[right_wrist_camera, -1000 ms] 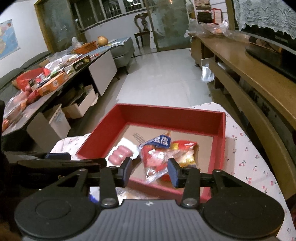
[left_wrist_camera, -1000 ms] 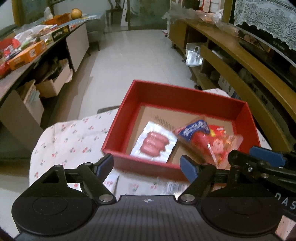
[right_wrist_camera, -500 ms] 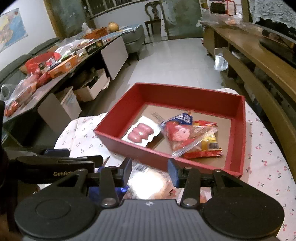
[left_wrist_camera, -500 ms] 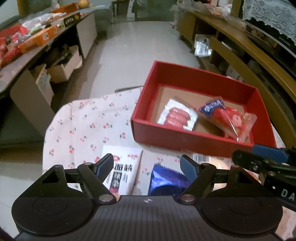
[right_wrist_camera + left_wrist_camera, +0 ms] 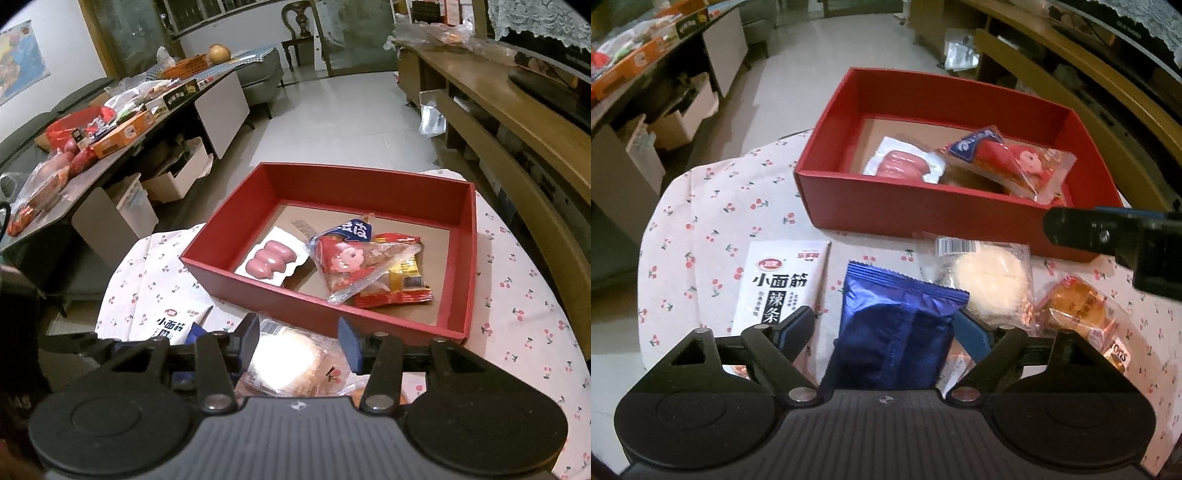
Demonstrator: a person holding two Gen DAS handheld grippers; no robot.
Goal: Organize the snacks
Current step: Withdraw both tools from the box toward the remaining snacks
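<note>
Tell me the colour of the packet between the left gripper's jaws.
Shiny dark blue packet; clearest in the left wrist view.

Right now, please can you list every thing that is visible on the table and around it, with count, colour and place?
red box: 1, red, far part of the table
sausage pack: 1, pink in white wrap, inside the box, left
cartoon snack bag: 1, red and blue, inside the box, on top of another red packet
spicy gluten strip packet: 1, white, on the tablecloth before the box
blue foil packet: 1, blue, between the left gripper's fingers
pale round bun: 1, cream, clear wrap, before the box
golden pastry: 1, orange-brown, clear wrap, right of the bun
tablecloth: 1, white with cherries
side table: 1, cluttered with goods, far left
left gripper: 1, black, open
right gripper: 1, black, open over the bun
</note>
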